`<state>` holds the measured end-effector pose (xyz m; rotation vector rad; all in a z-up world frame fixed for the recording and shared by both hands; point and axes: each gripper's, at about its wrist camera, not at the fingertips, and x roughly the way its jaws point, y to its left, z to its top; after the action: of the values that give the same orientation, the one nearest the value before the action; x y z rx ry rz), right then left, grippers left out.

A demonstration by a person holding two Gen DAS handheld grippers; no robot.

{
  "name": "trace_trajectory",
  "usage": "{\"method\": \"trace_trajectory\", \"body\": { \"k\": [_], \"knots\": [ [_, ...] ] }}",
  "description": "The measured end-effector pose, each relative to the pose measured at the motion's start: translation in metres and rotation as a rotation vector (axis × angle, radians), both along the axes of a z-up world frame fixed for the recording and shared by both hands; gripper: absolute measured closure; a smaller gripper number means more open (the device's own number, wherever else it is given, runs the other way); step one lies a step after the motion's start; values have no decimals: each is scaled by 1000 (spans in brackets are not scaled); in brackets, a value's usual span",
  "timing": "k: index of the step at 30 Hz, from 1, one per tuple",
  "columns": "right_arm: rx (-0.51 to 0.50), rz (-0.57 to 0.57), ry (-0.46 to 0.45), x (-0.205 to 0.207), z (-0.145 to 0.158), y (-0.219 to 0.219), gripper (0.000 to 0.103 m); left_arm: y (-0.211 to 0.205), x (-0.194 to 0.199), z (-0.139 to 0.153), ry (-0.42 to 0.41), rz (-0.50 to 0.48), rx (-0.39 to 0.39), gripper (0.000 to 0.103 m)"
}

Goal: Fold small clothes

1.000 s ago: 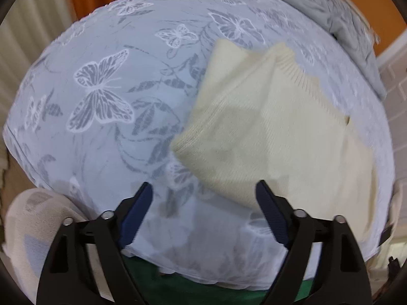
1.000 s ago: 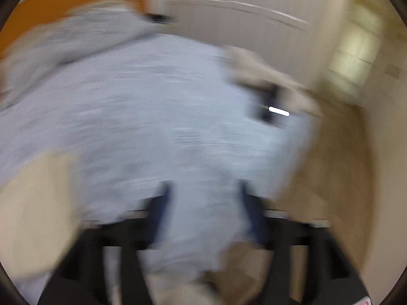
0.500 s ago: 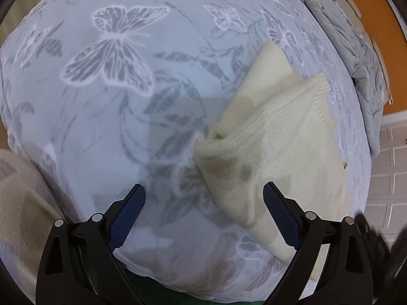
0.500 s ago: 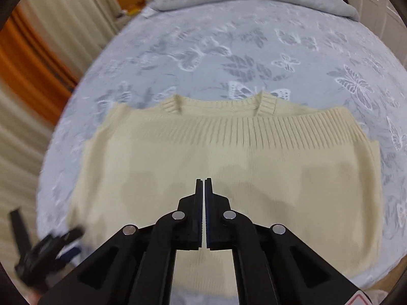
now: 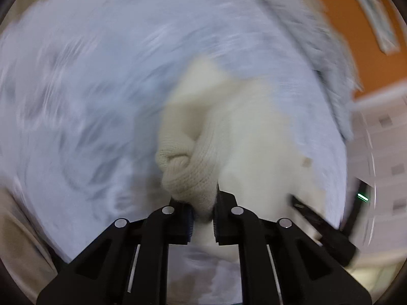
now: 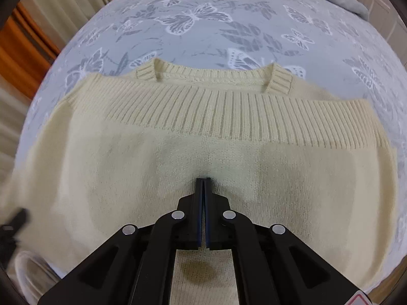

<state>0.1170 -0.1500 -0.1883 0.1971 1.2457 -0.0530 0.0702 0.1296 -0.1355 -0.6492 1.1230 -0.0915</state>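
A moment ago the left gripper (image 5: pixel 203 212) was wide open over the bed (image 6: pixel 229 25); now it has pinched a bunched edge of the cream sweater (image 6: pixel 203 152), which lies flat on the bed. The right gripper (image 6: pixel 203 185) has dropped down, clenched with nothing inside, tips pressing the sweater's middle. A fold looks ready to start

We see soft, even indoor light; the left wrist view smears with motion blur, the right stays sharp, with fisheye bending and dark corners.
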Motion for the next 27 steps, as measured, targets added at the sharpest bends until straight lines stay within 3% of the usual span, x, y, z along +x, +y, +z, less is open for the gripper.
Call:
{"method": "trace_trajectory", "body": {
  "k": [3, 7, 9, 11, 14, 16, 17, 18, 19, 20, 21, 24, 27],
  "knots": [
    [116, -49, -36, -12, 13, -20, 102, -53, -5, 77, -193, -168, 48, 94],
    [254, -192, -151, -67, 47, -79, 96, -141, -29, 141, -383, -414, 103, 94],
    [280, -273, -167, -104, 55, -119, 87, -190, -38, 140, -390, -527, 117, 93],
    [264, -342, -167, -141, 58, -156, 81, -229, -41, 119, -336, -614, 149, 92],
    [265, -412, -154, -184, 60, -195, 74, -278, -51, 65, -247, -719, 262, 80],
    [281, -435, -168, -206, 64, -207, 56, -290, -71, 37, -211, -761, 363, 77],
    [288, -429, -179, -211, 66, -207, 51, -290, -79, 31, -204, -766, 388, 71],
    [295, -419, -191, -215, 68, -205, 39, -288, -86, 30, -213, -765, 396, 53],
    [306, -400, -203, -214, 70, -202, 30, -271, -102, 33, -241, -760, 387, 46],
    [328, -369, -211, -210, 71, -194, 28, -262, -109, 36, -255, -748, 389, 28],
    [352, -343, -207, -202, 69, -186, 26, -247, -117, 40, -268, -725, 404, 21],
    [433, -279, -183, -174, 63, -165, 23, -224, -125, 46, -265, -685, 451, 21],
    [441, -216, -125, -141, 50, -130, 20, -189, -125, 46, -218, -604, 465, 21]
  ]
}}
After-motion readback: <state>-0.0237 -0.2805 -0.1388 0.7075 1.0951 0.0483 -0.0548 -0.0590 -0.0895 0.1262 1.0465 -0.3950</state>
